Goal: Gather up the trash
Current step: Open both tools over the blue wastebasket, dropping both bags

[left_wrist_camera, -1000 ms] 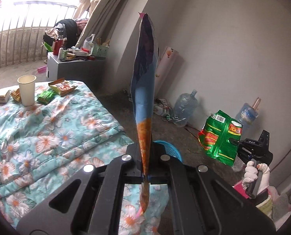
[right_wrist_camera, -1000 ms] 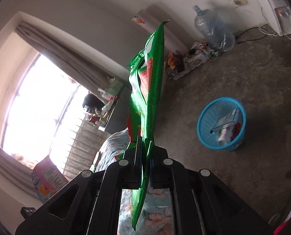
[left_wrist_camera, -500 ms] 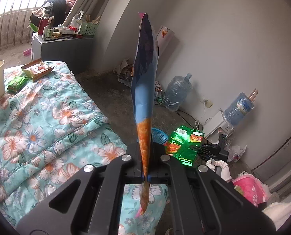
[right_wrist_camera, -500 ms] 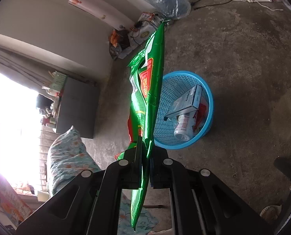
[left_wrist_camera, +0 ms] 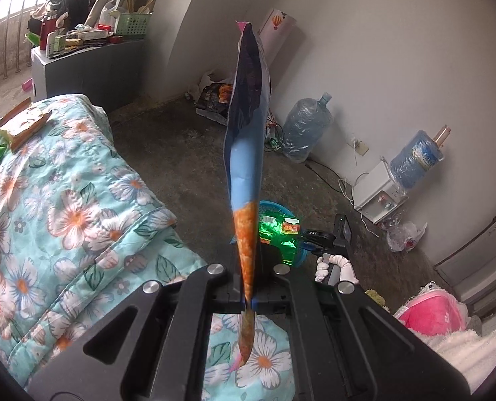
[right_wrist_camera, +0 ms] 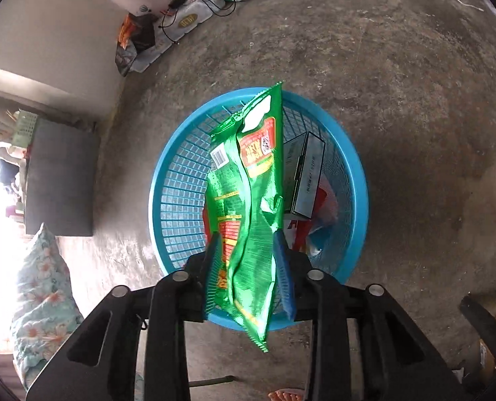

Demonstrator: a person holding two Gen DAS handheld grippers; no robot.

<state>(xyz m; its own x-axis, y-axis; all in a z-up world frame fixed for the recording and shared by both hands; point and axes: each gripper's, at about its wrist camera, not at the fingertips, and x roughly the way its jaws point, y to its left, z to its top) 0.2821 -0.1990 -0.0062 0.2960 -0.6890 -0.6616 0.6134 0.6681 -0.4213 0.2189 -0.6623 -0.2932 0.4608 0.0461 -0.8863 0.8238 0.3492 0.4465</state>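
Bare concrete floor (right_wrist_camera: 398, 83), stained, with a floral quilt (left_wrist_camera: 64, 207) over the bed along one side. Blue mesh basket (right_wrist_camera: 181, 180) stands on the floor; a box (right_wrist_camera: 306, 175) and other wrappers already lie inside. Right gripper (right_wrist_camera: 248, 264) hangs directly above the basket, its jaws just been opening and now spread, the green snack bag (right_wrist_camera: 248, 200) loose between them, its upper end over the basket's mouth. Left gripper (left_wrist_camera: 248, 287) pressed tight on a blue and orange snack bag (left_wrist_camera: 246, 153), which stands upright from the jaws. Water jugs (left_wrist_camera: 303, 130) and a small white dispenser (left_wrist_camera: 378, 193) sit by the far wall.
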